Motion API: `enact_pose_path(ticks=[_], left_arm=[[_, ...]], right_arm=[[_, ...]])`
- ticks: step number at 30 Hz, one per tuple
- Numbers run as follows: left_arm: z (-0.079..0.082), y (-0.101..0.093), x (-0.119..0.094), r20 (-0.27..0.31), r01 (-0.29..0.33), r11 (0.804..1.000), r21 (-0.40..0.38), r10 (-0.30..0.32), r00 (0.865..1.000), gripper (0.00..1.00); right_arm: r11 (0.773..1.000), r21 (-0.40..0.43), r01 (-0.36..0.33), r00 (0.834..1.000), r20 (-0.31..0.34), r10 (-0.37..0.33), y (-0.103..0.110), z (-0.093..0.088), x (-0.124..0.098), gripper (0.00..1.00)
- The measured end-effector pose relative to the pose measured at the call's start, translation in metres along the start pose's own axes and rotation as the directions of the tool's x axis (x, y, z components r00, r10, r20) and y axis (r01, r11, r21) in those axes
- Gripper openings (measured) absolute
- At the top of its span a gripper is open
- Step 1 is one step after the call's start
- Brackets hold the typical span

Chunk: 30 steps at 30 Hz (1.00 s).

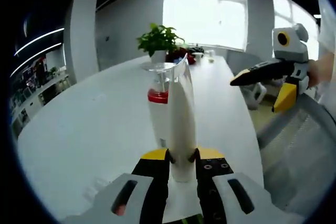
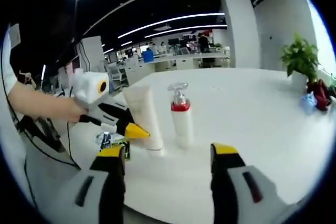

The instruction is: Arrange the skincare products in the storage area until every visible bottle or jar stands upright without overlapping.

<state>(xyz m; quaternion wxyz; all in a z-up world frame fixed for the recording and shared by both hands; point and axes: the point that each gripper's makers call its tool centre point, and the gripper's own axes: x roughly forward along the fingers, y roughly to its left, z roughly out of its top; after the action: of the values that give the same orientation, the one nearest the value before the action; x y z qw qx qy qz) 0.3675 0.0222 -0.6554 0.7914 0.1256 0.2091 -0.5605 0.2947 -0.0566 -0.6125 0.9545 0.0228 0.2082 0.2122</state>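
Observation:
A tall white tube [image 1: 180, 124] stands cap-down on the white table [image 1: 89, 129], and my left gripper [image 1: 182, 155] is shut on its lower end. Just behind the tube stands a white pump bottle [image 1: 158, 116] with a red collar and a clear top. In the right gripper view the tube [image 2: 143, 116] and the pump bottle [image 2: 181, 116] stand side by side, apart, with the left gripper [image 2: 137, 129] at the tube's base. My right gripper [image 2: 170, 153] hangs open in front of them, holding nothing. It also shows open off the table's right edge [image 1: 262, 90].
A potted green plant [image 1: 158, 40] and a red item [image 2: 319, 94] sit at the table's far end. A small green and dark item [image 2: 111, 142] lies by the near edge under the left gripper. A mesh chair [image 1: 296, 145] stands beside the table.

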Motion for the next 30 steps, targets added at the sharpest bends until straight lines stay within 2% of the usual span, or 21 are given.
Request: enact_pose_path(ticks=[2, 5, 9, 11, 13, 23, 30], left_arm=[[0.002, 0.002, 0.002, 0.0, 0.01, 1.0, 0.011, -0.01, 1.0, 0.15], [0.003, 0.005, 0.005, -0.001, 0.035, 0.999, 0.031, -0.035, 0.999, 0.15], [0.005, 0.01, 0.008, -0.001, 0.055, 0.997, 0.047, -0.055, 0.999, 0.15], [0.006, 0.014, 0.01, -0.001, 0.06, 0.997, 0.05, -0.06, 0.998, 0.15], [0.007, 0.017, 0.011, -0.001, 0.064, 0.996, 0.054, -0.064, 0.998, 0.16], [0.011, 0.031, 0.018, 0.004, 0.073, 0.996, 0.057, -0.073, 0.997, 0.16], [0.012, 0.036, 0.02, 0.001, 0.089, 0.994, 0.069, -0.089, 0.996, 0.16]], right_arm=[[1.0, 0.031, -0.001, 1.0, 0.009, 0.001, -0.001, 0.001, -0.003, 0.69], [0.998, 0.064, -0.011, 0.997, 0.073, 0.007, 0.0, 0.012, -0.01, 0.78], [0.998, 0.067, -0.014, 0.998, 0.066, 0.009, 0.003, 0.003, -0.016, 0.91], [0.999, 0.04, -0.014, 0.999, 0.039, 0.012, 0.004, -0.004, -0.017, 0.93], [1.0, 0.017, -0.007, 0.999, 0.04, 0.007, 0.003, -0.004, -0.014, 0.95], [0.995, 0.102, 0.01, 0.999, 0.043, -0.014, -0.011, -0.009, -0.013, 1.0], [0.995, 0.101, 0.019, 0.999, 0.025, -0.022, -0.013, -0.013, -0.012, 1.0]])
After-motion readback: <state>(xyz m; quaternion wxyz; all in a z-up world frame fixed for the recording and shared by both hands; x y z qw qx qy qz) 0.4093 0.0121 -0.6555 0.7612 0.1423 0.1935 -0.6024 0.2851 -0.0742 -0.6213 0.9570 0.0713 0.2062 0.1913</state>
